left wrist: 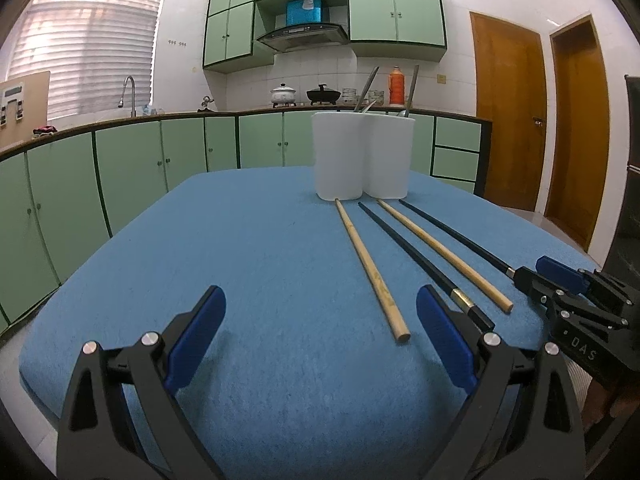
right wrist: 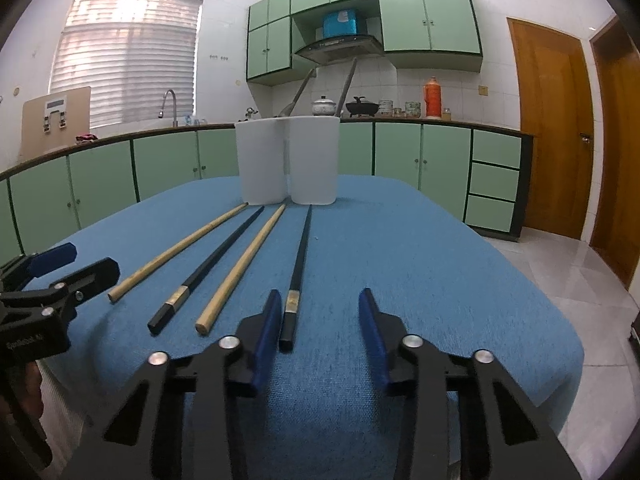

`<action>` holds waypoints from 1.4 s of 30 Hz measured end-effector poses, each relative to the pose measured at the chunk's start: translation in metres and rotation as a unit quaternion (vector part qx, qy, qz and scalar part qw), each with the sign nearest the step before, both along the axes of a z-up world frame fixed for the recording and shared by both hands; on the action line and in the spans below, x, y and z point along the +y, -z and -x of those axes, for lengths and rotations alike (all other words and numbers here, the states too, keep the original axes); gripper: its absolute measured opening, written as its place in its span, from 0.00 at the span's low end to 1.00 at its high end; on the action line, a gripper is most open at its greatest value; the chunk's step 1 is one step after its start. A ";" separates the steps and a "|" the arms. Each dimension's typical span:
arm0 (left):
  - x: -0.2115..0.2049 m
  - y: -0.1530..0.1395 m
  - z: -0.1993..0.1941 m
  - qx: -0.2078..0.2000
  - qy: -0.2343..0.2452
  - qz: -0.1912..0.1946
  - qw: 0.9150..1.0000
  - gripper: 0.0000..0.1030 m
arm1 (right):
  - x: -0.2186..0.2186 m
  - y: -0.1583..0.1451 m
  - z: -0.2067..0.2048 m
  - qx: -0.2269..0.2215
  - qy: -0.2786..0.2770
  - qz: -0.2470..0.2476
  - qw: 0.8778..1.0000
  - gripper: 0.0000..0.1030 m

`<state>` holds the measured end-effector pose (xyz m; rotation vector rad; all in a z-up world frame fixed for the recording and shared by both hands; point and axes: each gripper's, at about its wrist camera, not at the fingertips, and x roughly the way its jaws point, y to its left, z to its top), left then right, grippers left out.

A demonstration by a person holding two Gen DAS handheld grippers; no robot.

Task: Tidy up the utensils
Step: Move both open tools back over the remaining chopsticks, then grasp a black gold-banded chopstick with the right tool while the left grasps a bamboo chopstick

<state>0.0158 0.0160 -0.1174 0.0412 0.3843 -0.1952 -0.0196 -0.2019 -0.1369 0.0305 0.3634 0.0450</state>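
1. The left gripper (left wrist: 320, 336) hovers low over the blue-covered table's (left wrist: 260, 264) near edge, jaws spread wide with nothing between them.
2. The right gripper (right wrist: 318, 320) stands partly spread; the near black chopstick's (right wrist: 298, 264) butt lies just inside its left pad, untouched.
3. Four chopsticks lie side by side, alternating: a pale wooden one (right wrist: 180, 252), a black one with a metal band (right wrist: 212, 268), another wooden one (right wrist: 244, 268), then that black one.
4. Their tips reach the white twin holder (right wrist: 286, 160) near the far edge, metal utensil handles (right wrist: 298, 94) leaning out.
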 end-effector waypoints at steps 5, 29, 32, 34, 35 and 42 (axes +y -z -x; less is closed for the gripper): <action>-0.001 0.001 0.001 0.000 -0.002 0.006 1.000 0.91 | 0.006 0.003 0.004 -0.009 0.006 0.009 1.000 0.22; -0.016 0.005 0.003 0.022 0.002 0.017 1.000 0.63 | 0.006 0.004 0.021 -0.039 0.046 0.024 0.998 0.07; -0.022 0.008 0.003 0.019 0.001 0.004 1.000 0.50 | 0.003 0.004 0.023 -0.039 0.049 0.025 0.998 0.07; -0.025 0.009 0.005 0.018 0.004 0.003 1.000 0.43 | 0.002 0.004 0.022 -0.037 0.049 0.024 0.998 0.07; -0.027 0.009 0.006 0.017 0.005 0.002 1.000 0.38 | 0.002 0.004 0.022 -0.037 0.049 0.023 0.998 0.07; -0.040 0.012 0.012 0.012 0.015 -0.012 1.000 0.14 | 0.001 0.003 0.024 -0.037 0.049 0.021 0.998 0.07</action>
